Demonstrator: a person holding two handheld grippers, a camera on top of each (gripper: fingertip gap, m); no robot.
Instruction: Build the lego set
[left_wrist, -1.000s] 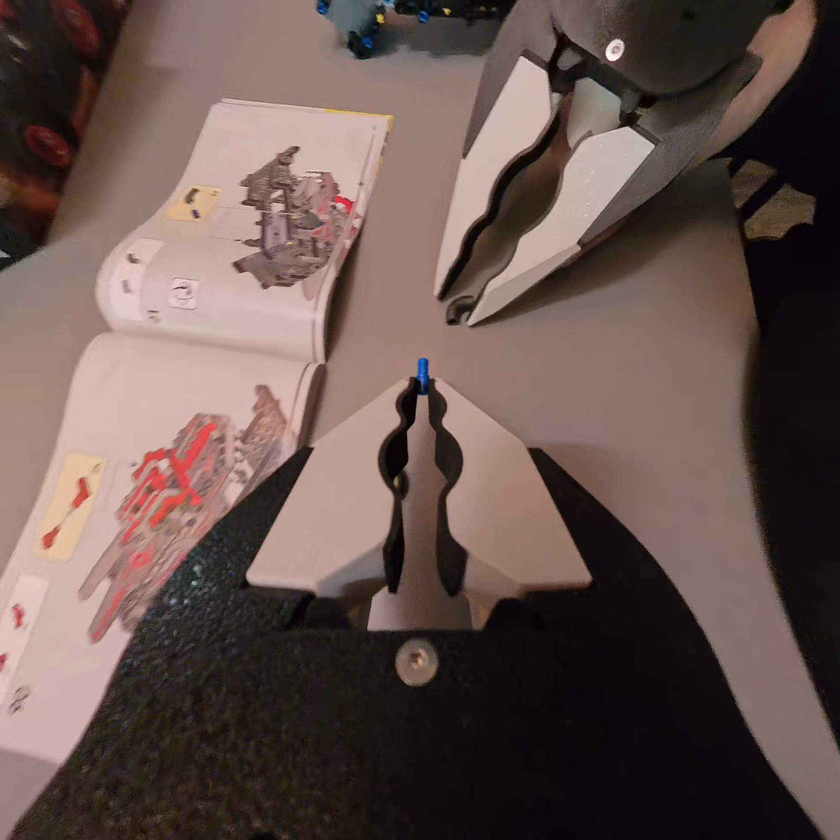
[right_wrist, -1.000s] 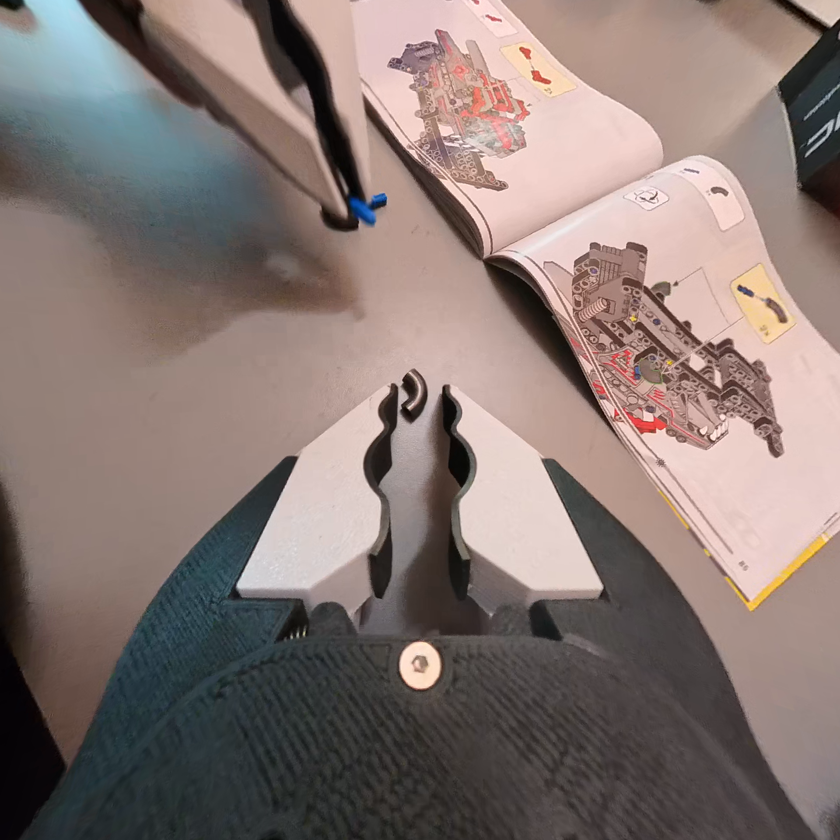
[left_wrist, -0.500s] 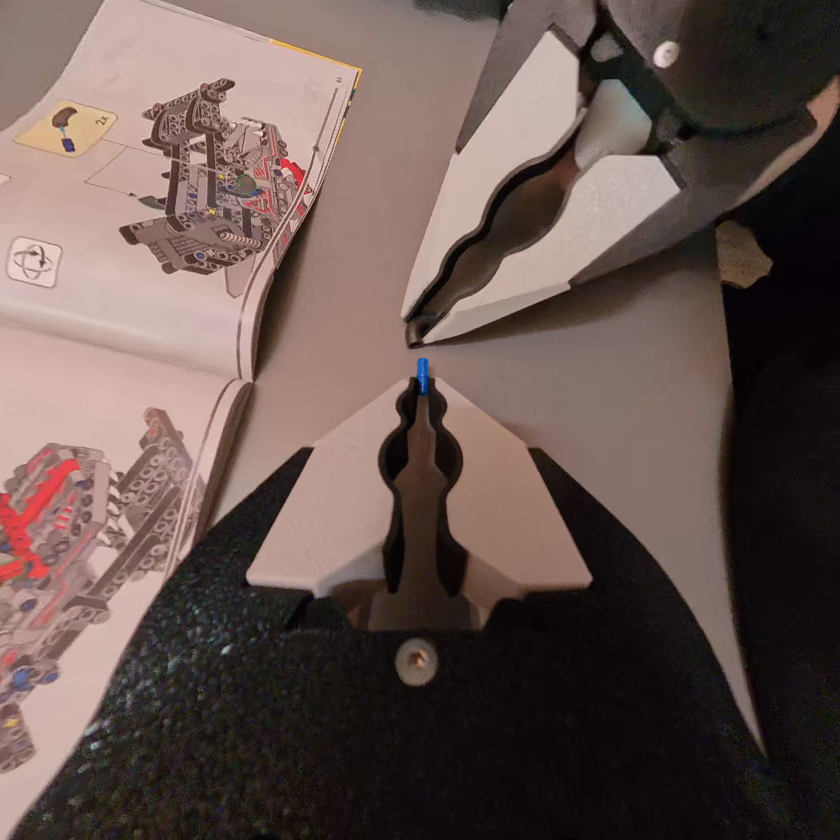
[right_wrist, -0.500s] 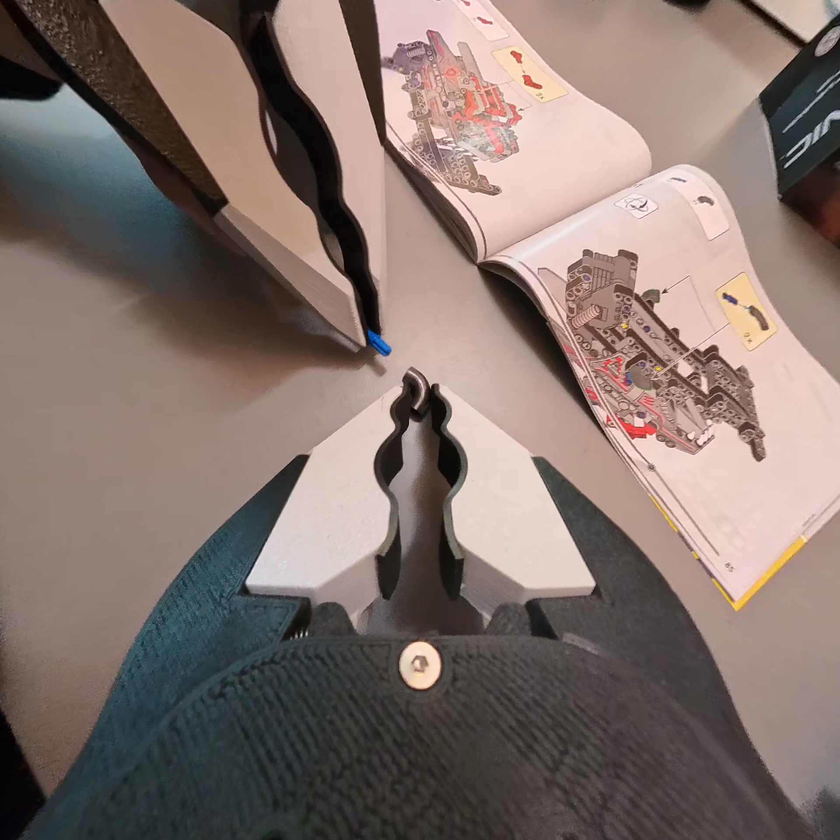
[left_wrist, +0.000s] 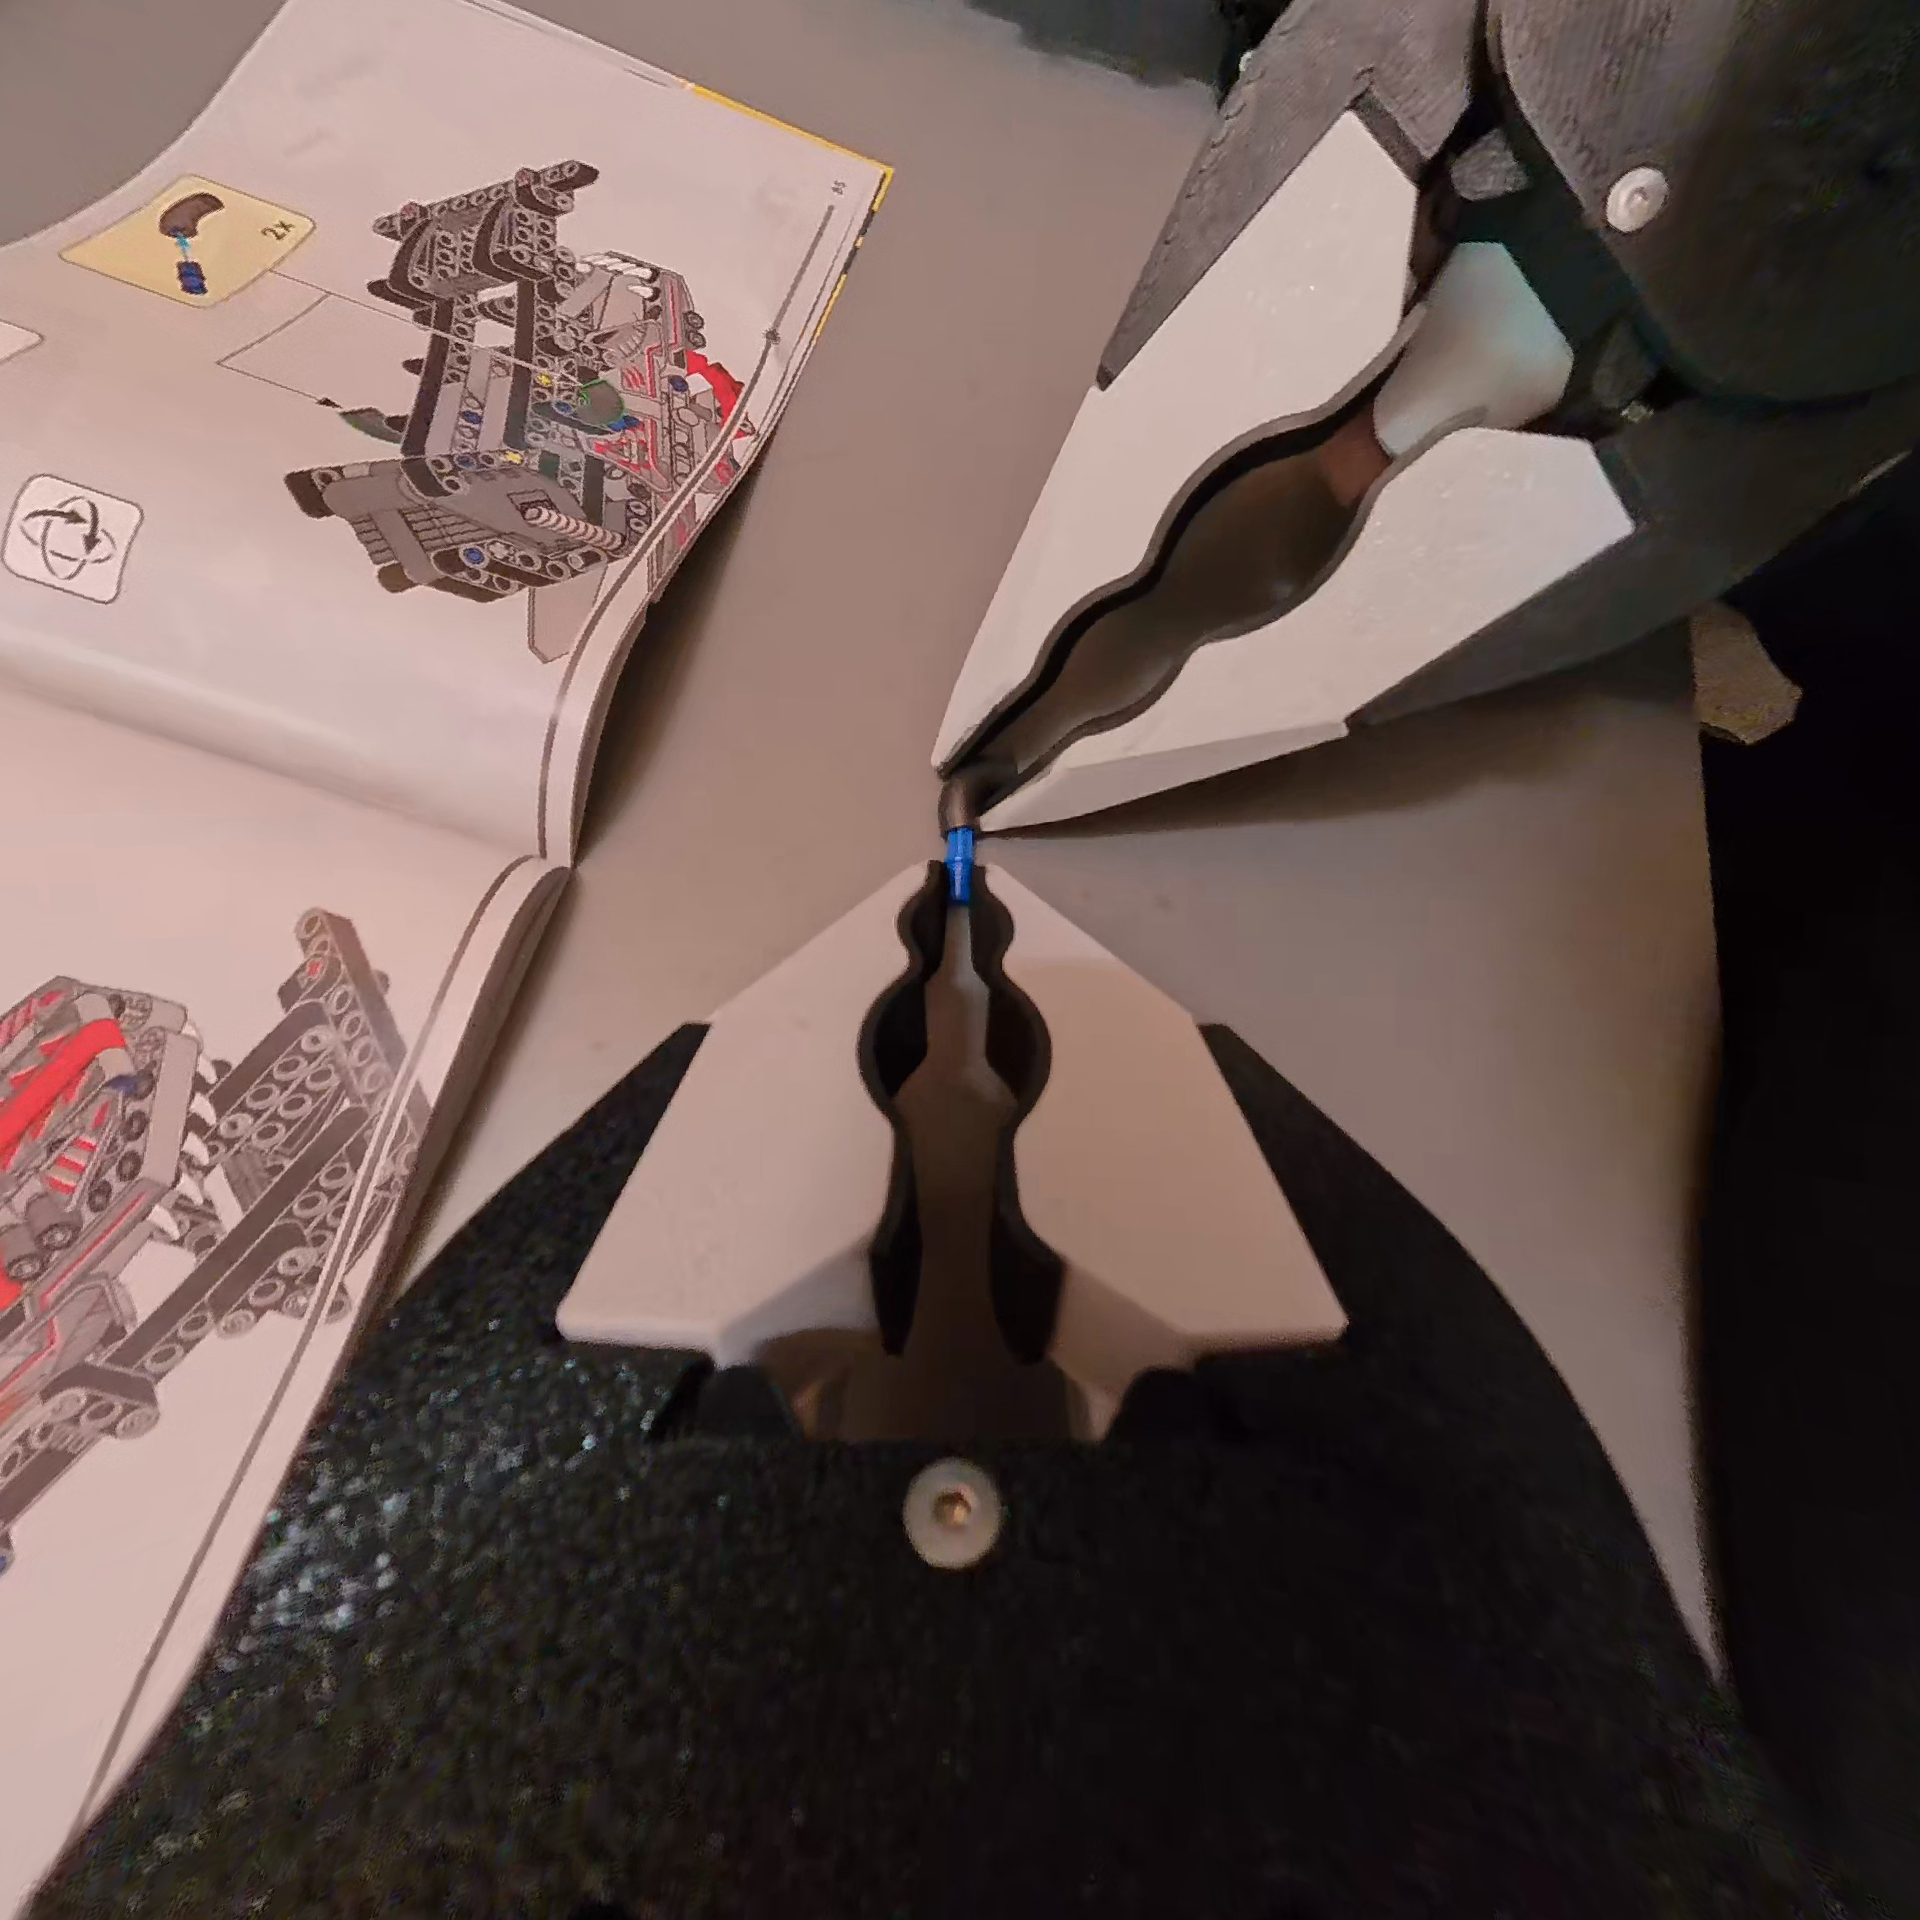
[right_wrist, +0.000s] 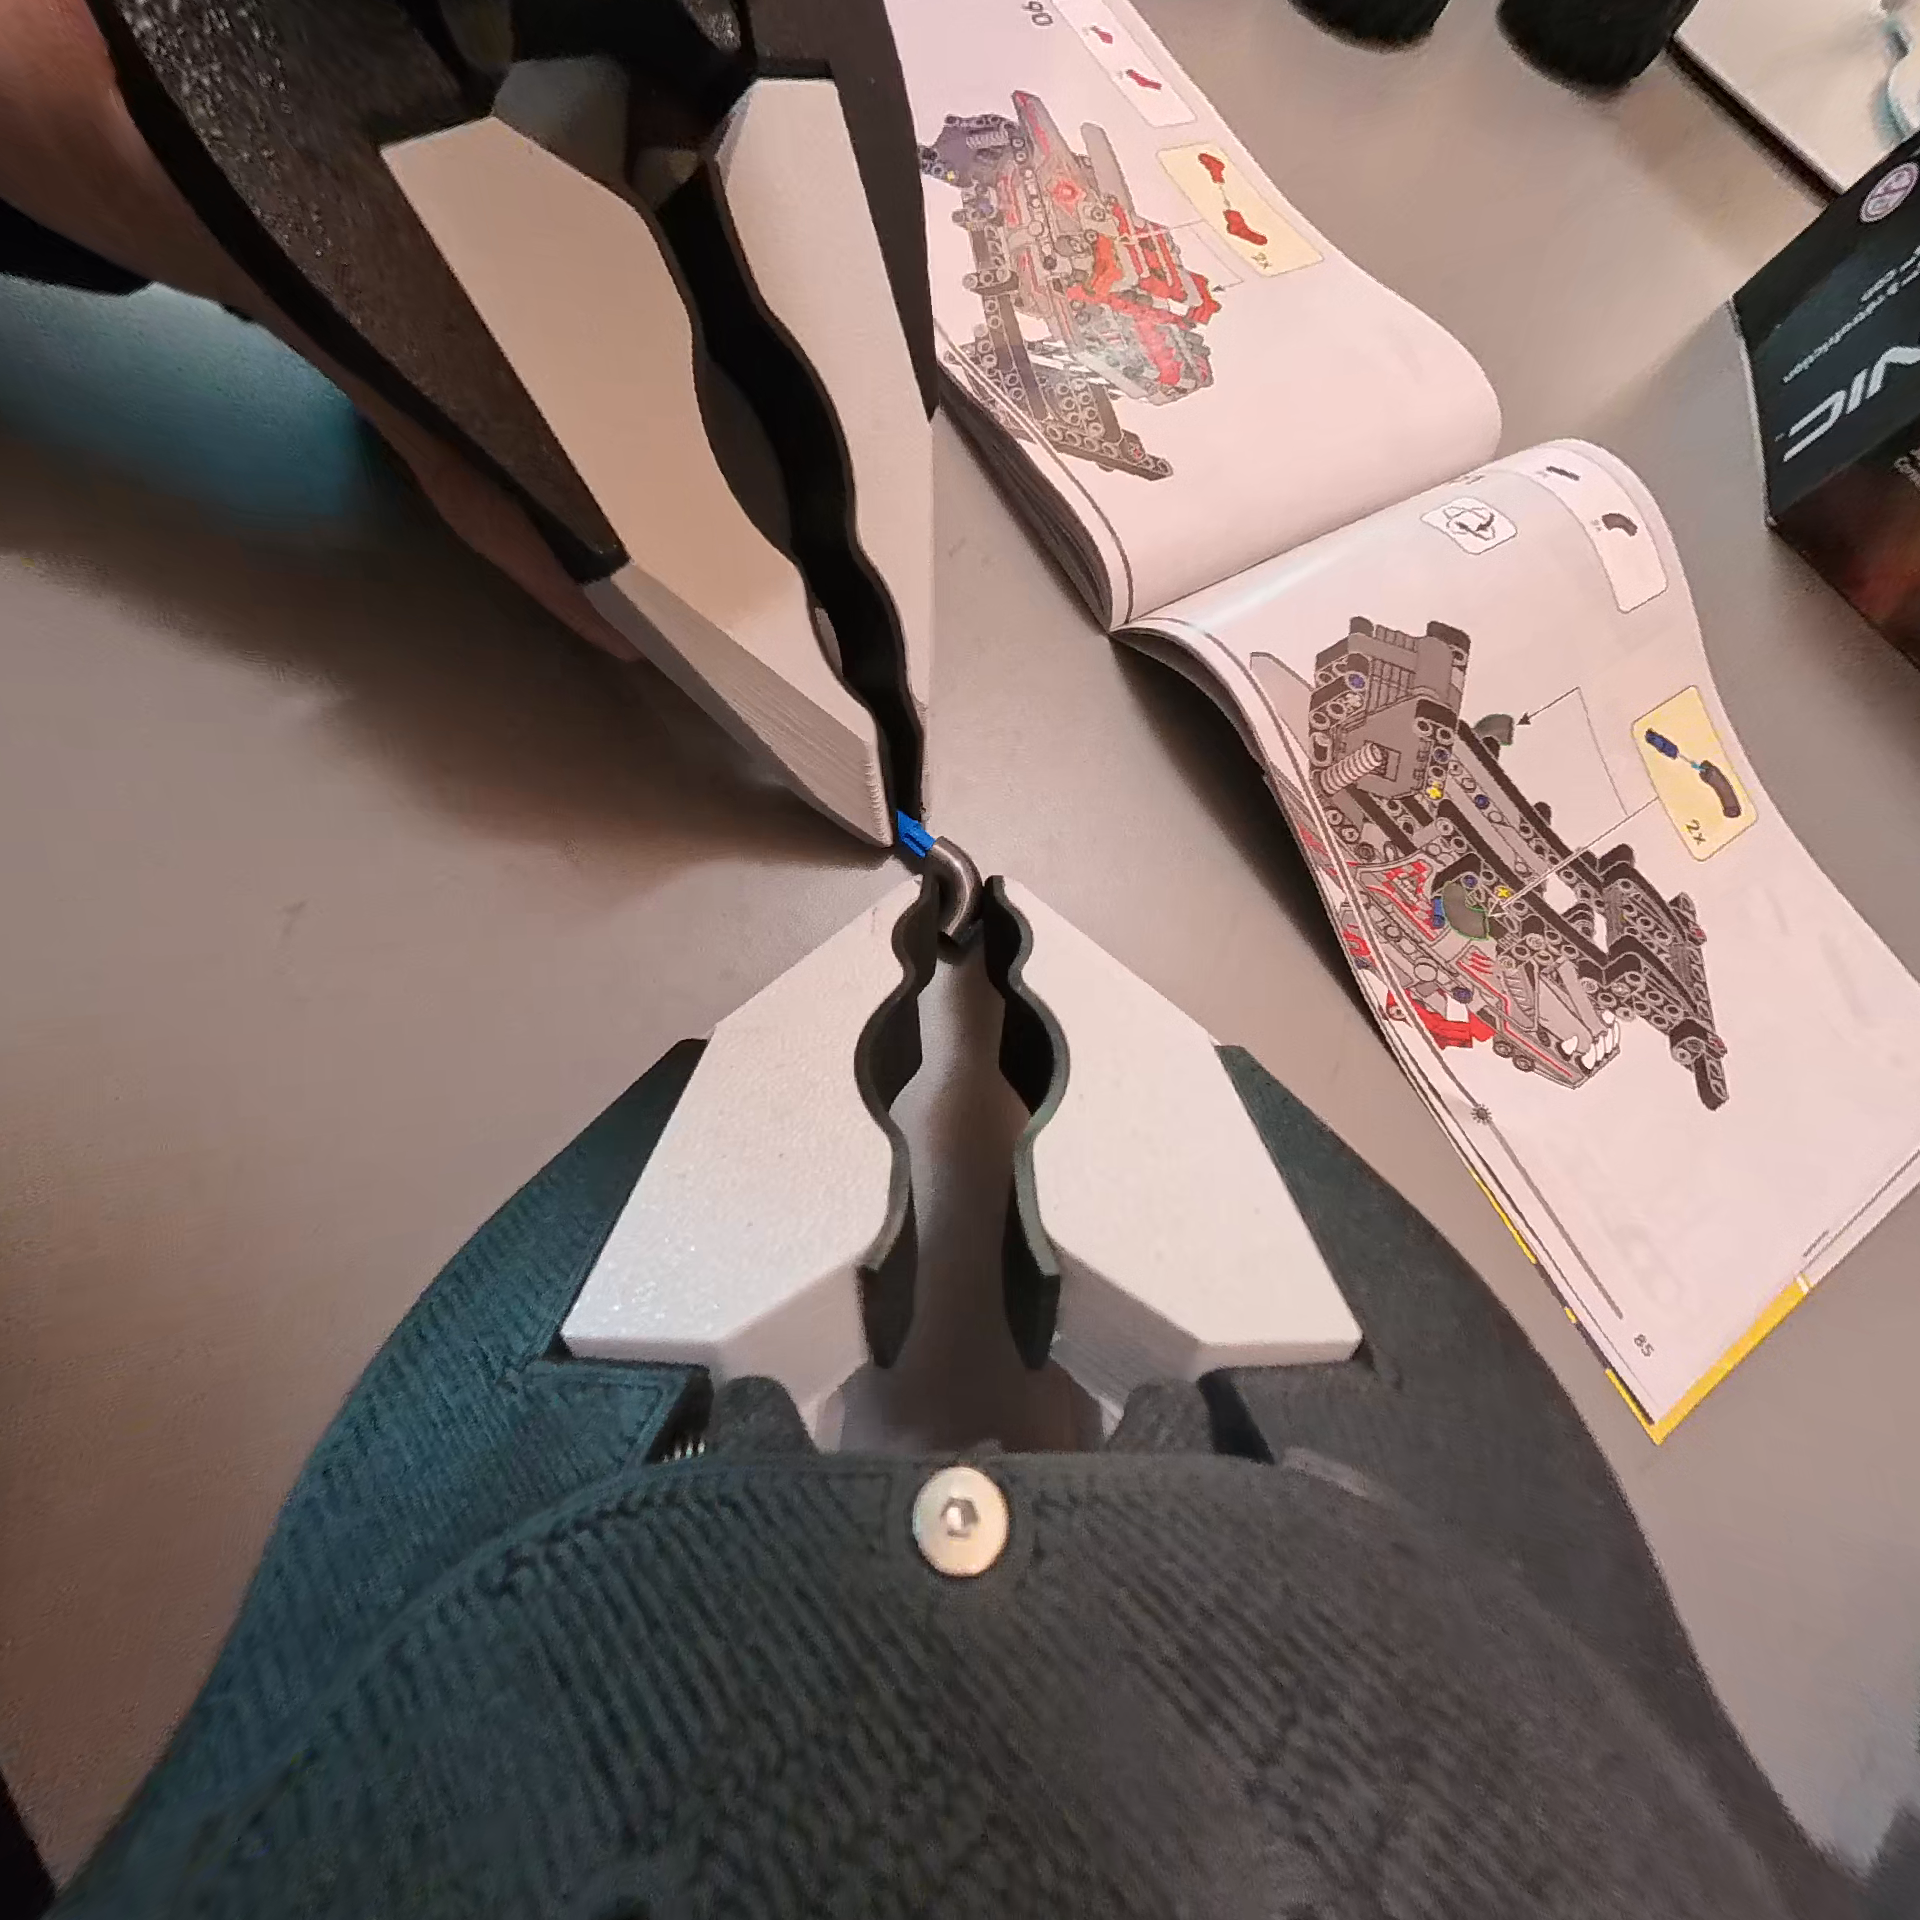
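- The left gripper (left_wrist: 958, 883) is pinched narrow at its tips on a small blue pin (left_wrist: 960, 860), which sticks straight out past the fingertips.
- The right gripper (right_wrist: 954, 902) is likewise nearly closed, nipping a small dark grey curved piece (right_wrist: 958, 879) right at its tips; the piece hooks round like a short bent elbow.
- The two grippers meet tip to tip just above the grey table (left_wrist: 1299, 935). The blue pin's free end touches the end of the curved piece; whether it sits inside a hole there is too small to tell.
- Seen from the left wrist, the right gripper (left_wrist: 982, 795) comes in from the upper right, its pale fingers (left_wrist: 1195, 582) angled down toward the joint.
- Seen from the right wrist, the left gripper (right_wrist: 902, 821) comes down from the upper left, with the blue pin (right_wrist: 912, 831) showing at its tip and part of a person's hand (right_wrist: 499, 540) behind it.
- An open instruction booklet (left_wrist: 312, 644) lies on the table to the left gripper's left, near the meeting point but not touching it; its pages show grey, black and red model drawings.
- From the right wrist the same booklet (right_wrist: 1351, 623) lies to the right, its pages bowed upward at the spine.
- A dark box (right_wrist: 1839, 395) stands at the far right edge, beyond the booklet.
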